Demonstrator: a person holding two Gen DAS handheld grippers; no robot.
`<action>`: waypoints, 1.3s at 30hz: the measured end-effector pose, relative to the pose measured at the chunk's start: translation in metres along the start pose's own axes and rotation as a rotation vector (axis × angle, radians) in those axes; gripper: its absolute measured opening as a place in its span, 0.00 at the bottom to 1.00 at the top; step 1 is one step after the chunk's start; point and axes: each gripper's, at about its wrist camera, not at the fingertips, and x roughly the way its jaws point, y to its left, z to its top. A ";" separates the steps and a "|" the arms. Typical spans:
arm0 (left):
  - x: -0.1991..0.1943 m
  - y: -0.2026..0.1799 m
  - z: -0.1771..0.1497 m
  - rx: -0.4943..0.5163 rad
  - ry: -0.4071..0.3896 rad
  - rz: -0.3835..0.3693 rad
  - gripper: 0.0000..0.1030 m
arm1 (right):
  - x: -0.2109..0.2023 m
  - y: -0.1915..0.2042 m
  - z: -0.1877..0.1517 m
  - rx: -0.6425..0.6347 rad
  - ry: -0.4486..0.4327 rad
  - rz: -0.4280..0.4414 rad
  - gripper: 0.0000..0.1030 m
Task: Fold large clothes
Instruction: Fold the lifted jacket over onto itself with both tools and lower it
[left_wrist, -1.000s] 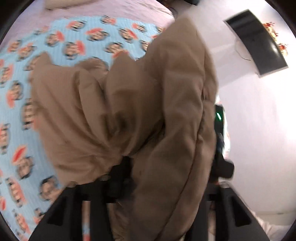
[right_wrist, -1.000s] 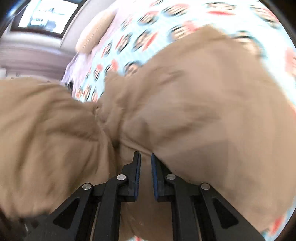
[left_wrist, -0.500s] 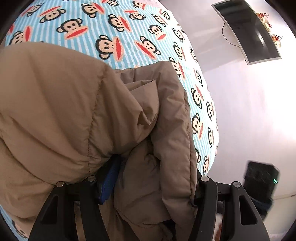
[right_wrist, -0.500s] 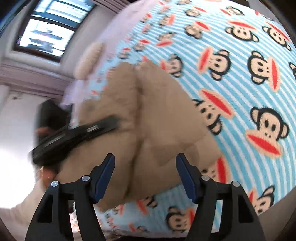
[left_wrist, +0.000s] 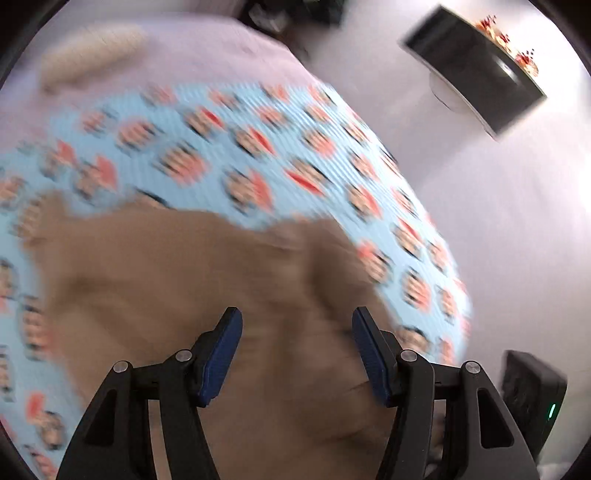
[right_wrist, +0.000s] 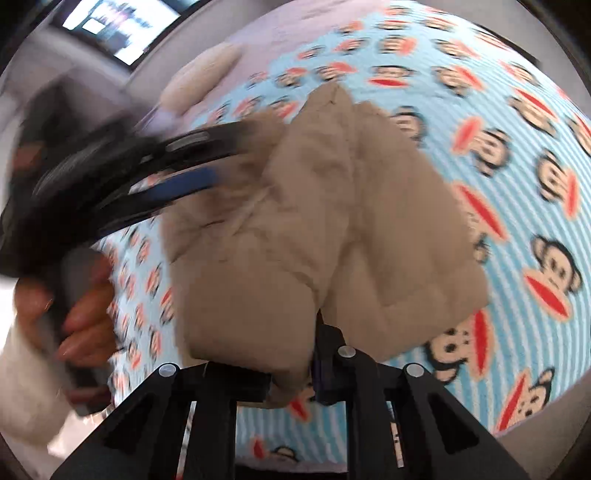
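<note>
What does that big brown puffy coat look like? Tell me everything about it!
The puffy brown quilted coat is a soft, padded tan garment with stitched seams and creases. It is bunched into a thick folded bundle, lying on the blue striped monkey-print blanket. The right gripper is closing on its near edge, with fabric between the jaws. The left gripper hovers open above it, blue pads not pressing the cloth. The left wrist view is blurred, so finer details such as zips or pockets cannot be made out.
</note>
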 end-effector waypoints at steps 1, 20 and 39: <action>-0.010 0.012 -0.001 -0.011 -0.035 0.057 0.61 | -0.002 -0.011 0.001 0.037 -0.011 -0.007 0.14; 0.107 0.006 0.017 0.059 -0.006 0.330 0.61 | -0.001 -0.128 -0.028 0.341 -0.004 -0.017 0.21; 0.110 0.007 0.015 0.056 0.016 0.383 0.62 | -0.044 -0.075 0.047 -0.004 -0.041 -0.076 0.28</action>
